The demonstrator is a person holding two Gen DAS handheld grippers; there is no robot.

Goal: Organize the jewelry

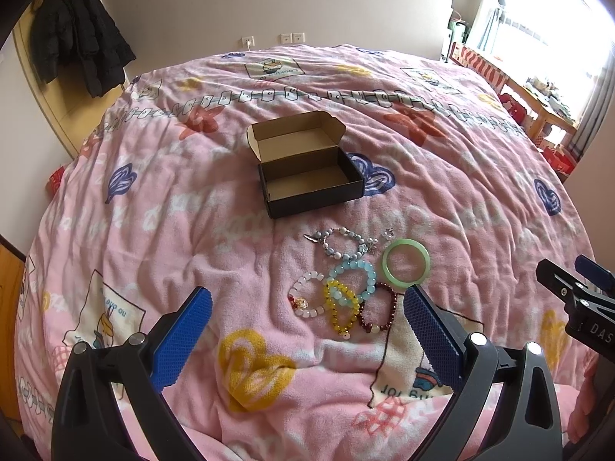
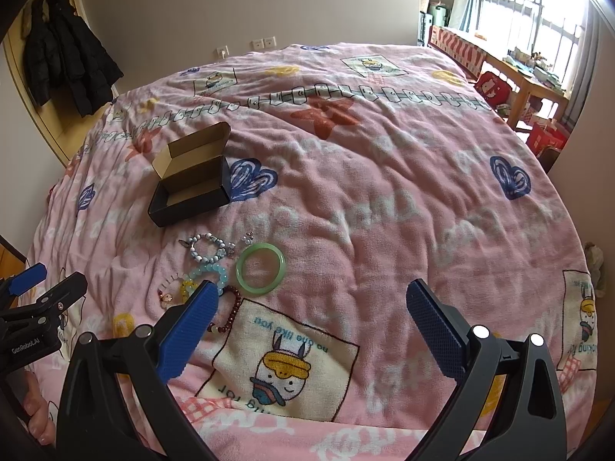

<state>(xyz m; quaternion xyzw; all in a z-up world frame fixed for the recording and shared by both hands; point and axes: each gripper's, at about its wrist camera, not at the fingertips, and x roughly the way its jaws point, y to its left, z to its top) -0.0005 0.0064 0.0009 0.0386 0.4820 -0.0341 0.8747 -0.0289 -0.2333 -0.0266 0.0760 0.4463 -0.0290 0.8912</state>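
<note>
Plainly both tongs gape empty; the green bangle, rigid and slick, wants gripping across its rim; the beads near its left are limp.

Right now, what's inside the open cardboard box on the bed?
The cardboard box shows only bare brown floor and walls; no jewelry is visible inside. Its near wall hides the front strip of the floor.
</note>
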